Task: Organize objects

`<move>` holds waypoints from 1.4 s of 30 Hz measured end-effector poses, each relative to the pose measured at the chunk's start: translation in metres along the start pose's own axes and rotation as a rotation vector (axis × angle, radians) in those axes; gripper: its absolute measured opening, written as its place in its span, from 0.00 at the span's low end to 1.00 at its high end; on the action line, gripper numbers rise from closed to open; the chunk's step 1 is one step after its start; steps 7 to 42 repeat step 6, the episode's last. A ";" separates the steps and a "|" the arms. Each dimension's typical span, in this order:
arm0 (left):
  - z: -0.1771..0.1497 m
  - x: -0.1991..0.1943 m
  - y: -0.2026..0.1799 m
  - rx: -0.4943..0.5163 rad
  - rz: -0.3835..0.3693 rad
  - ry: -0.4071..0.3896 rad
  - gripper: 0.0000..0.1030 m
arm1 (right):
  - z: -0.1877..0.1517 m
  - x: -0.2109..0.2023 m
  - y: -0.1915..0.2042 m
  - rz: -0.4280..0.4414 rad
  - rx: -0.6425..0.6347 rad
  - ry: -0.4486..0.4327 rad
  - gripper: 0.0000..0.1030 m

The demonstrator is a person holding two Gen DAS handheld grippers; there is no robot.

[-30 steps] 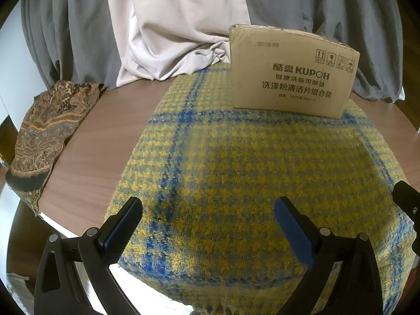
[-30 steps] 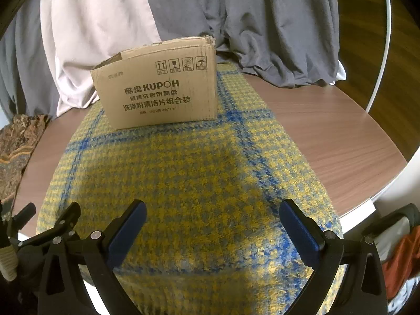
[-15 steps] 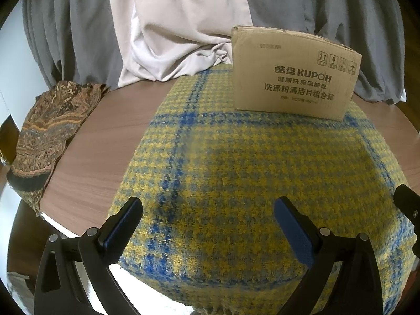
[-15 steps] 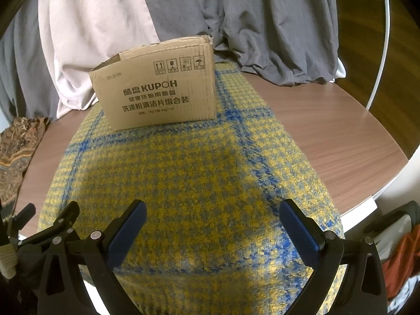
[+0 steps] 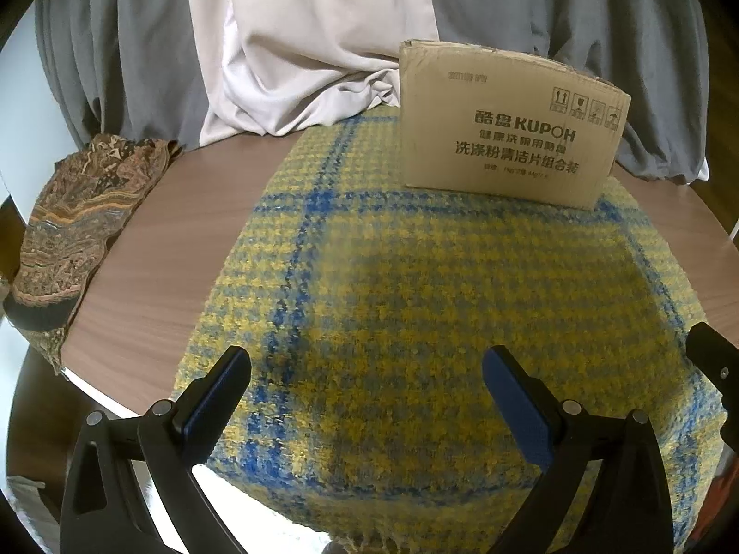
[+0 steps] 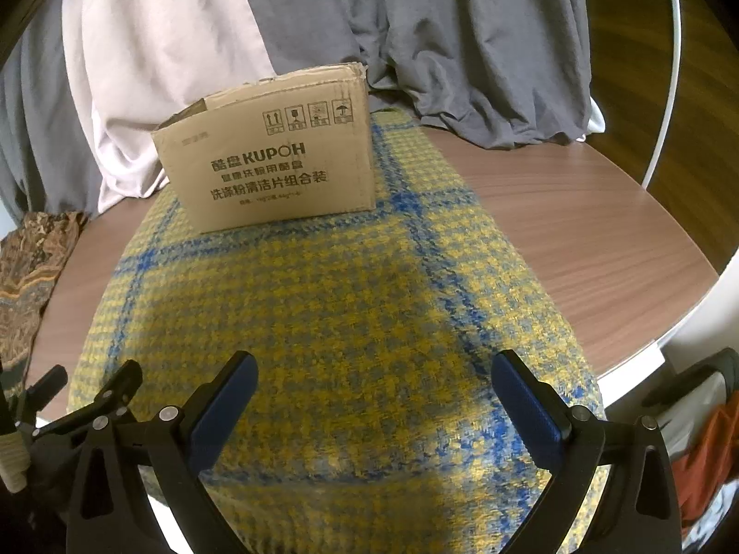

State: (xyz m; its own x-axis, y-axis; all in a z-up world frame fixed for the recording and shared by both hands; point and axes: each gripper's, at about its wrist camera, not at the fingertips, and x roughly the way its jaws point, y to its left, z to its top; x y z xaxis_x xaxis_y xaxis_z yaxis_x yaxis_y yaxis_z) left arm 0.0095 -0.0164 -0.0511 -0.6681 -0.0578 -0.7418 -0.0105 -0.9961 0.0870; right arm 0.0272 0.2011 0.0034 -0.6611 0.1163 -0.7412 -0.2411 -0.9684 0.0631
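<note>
A yellow and blue plaid cloth [image 5: 439,300] lies spread flat on a round wooden table [image 5: 175,249]; it also shows in the right wrist view [image 6: 332,323]. A brown cardboard box [image 5: 508,129] printed KUPOH stands on the cloth's far end, also seen in the right wrist view [image 6: 272,161]. My left gripper [image 5: 367,383] is open and empty above the cloth's near edge. My right gripper [image 6: 374,388] is open and empty beside it, over the same near edge.
A brown patterned cloth [image 5: 83,212] lies at the table's left edge, also in the right wrist view [image 6: 27,267]. Grey and white curtains [image 5: 300,46] hang behind the table. Bare wood [image 6: 577,240] shows right of the plaid cloth. An orange item [image 6: 702,452] lies below the table's right edge.
Both grippers have drifted slightly, so the box sits a little further right in the left view and lower left in the right view. The jaws stay open.
</note>
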 end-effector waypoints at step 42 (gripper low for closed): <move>0.000 0.002 0.001 0.003 -0.012 0.012 0.99 | -0.001 0.001 0.000 0.002 0.002 0.002 0.99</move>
